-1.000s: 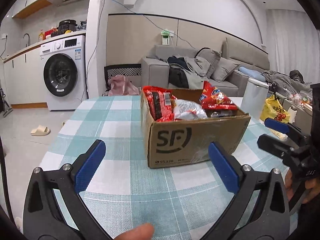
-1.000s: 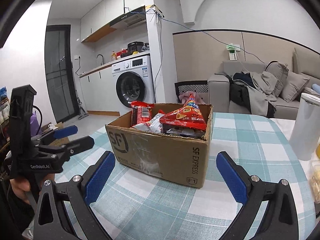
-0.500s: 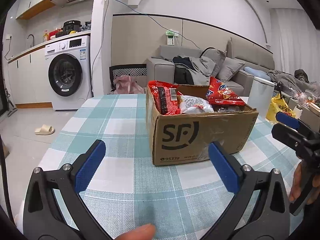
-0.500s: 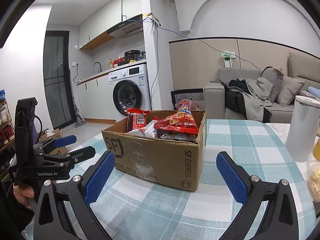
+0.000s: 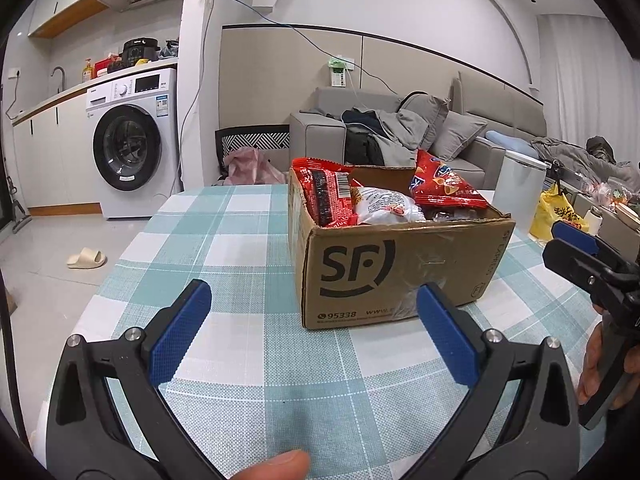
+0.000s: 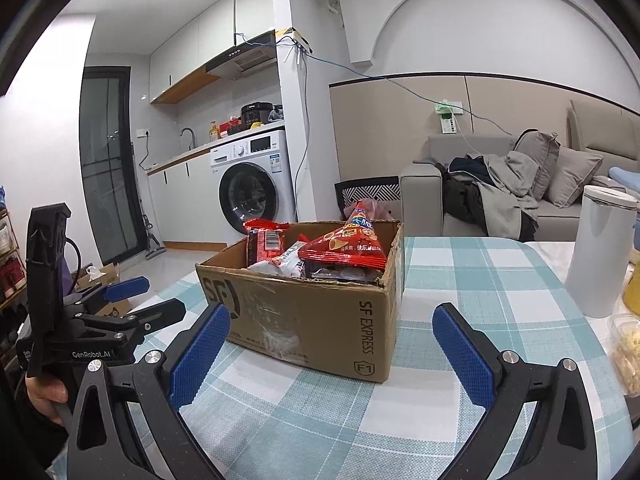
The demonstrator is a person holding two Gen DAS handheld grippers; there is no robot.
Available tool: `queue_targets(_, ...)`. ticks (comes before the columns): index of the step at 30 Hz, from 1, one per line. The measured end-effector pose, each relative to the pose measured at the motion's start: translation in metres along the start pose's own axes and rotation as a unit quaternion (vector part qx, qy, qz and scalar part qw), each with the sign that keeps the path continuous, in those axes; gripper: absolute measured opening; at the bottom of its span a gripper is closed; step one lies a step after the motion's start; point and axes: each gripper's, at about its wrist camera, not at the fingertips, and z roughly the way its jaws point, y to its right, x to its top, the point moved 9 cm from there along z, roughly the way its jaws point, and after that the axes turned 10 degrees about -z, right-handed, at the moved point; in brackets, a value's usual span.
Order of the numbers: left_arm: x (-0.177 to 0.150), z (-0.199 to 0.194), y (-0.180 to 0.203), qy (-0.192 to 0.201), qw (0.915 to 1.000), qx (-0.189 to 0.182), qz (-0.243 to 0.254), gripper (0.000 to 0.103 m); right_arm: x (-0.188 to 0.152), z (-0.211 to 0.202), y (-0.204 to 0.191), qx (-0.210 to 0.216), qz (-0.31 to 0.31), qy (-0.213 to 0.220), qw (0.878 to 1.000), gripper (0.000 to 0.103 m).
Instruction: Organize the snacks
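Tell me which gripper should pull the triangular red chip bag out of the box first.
Right, probably. The triangular red chip bag lies against the cardboard box wall nearest the right gripper, which is open and faces that corner. The left gripper, also open, faces the wall by the red barcode packet.

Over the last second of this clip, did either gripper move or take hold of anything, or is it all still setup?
Both grippers dropped lower and eased toward the cardboard box: it looms larger in both views. The left gripper and right gripper stayed open and empty. The snack packets lie in the box as before.
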Motion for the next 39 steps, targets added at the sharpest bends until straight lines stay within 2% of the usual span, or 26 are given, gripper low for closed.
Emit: queue_targets(39, -0.0005, 0.0006, -0.0003, 0.001, 1.0000, 0.000, -0.001, 0.102, -0.0007, 0.0018, 0.0000, 0.000, 0.002, 0.000, 1.000, 0.103)
